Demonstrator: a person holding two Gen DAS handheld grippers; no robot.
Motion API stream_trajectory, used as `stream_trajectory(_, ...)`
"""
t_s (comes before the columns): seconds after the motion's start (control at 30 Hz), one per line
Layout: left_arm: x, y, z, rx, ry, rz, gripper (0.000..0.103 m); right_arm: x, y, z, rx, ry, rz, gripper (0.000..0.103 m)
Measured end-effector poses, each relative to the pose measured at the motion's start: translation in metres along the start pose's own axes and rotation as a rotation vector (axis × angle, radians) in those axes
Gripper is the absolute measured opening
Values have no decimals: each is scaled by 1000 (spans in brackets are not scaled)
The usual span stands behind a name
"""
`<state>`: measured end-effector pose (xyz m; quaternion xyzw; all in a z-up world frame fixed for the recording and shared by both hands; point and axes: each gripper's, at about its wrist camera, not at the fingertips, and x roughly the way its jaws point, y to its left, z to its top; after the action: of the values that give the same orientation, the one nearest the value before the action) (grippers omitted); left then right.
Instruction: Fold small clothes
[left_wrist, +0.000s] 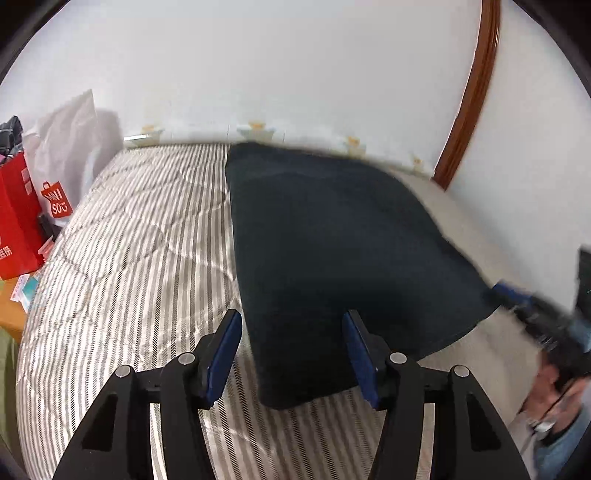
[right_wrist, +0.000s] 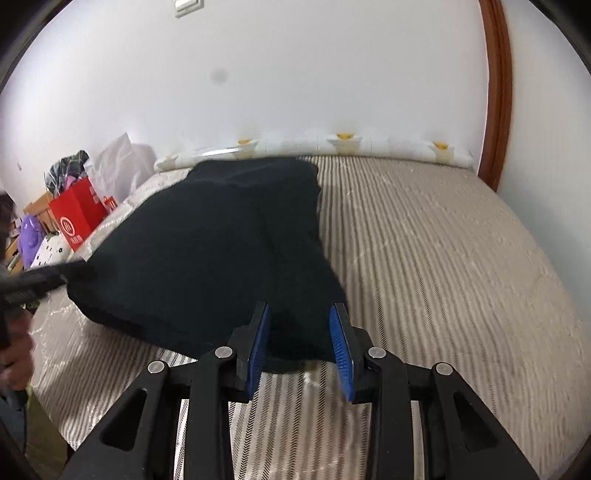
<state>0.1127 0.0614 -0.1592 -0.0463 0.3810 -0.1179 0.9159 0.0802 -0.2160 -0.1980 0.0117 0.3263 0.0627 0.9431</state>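
Note:
A dark navy garment (left_wrist: 332, 240) lies flat on the striped bedspread (left_wrist: 129, 258), reaching toward the wall. My left gripper (left_wrist: 291, 321) is open, its blue pads either side of the garment's near left corner, just above it. In the right wrist view the same garment (right_wrist: 207, 251) lies on the bedspread (right_wrist: 443, 258). My right gripper (right_wrist: 299, 314) is open over its near right corner, holding nothing. The right gripper shows blurred at the garment's right edge in the left wrist view (left_wrist: 517, 299). The left gripper shows at the far left of the right wrist view (right_wrist: 44, 277).
A red shopping bag (left_wrist: 16, 218) and a white Miniso bag (left_wrist: 59, 162) stand left of the bed; the red bag also shows in the right wrist view (right_wrist: 77, 218). A white wall and a wooden door frame (right_wrist: 498, 92) lie behind. The person's face (left_wrist: 554, 402) is at lower right.

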Motion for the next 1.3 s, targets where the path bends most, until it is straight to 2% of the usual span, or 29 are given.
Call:
stream_trajectory(0.03,5,2,-6,5,15,7,59,-2,-2,6,1,-9,-4,36)
stream_trajectory(0.1,11,6,-14,0,27,-5,61,1,-4,17,7,-18,-4,46)
stream_trajectory(0.13,11,9,-15,-9,26,-14,63,4,-4,22,10,-20,-2,48)
stream_trajectory(0.27,9,15,-11,-44,48,-42,65,39,-6,50,33,8,20,49)
stream_trajectory(0.37,10,12,-10,-20,53,-28,66,76,-13,68,110,73,58,49)
stream_trajectory(0.43,12,10,-10,-4,51,-23,68,108,-20,74,183,168,117,49)
stream_trajectory(0.47,13,11,-10,-1,51,-24,69,119,-22,76,208,211,137,44)
stream_trajectory(0.5,14,12,-9,-1,53,-31,69,127,-24,77,226,236,164,16)
stream_trajectory(0.53,14,14,-9,-4,56,-39,69,125,-27,79,221,214,188,9)
stream_trajectory(0.63,14,18,-9,-20,62,-64,69,101,-42,83,235,87,235,8)
stream_trajectory(0.73,15,19,-7,-23,65,-79,69,104,-43,84,204,132,197,8)
stream_trajectory(0.8,11,19,-2,-24,52,-69,69,102,-40,87,161,149,175,9)
stream_trajectory(0.93,5,18,11,-10,25,-13,69,97,-33,113,83,112,103,13)
stream_trajectory(1.1,7,18,25,-5,20,46,69,129,-22,144,35,153,65,43)
stream_trajectory(1.3,14,17,30,0,26,59,70,167,-27,155,106,214,75,45)
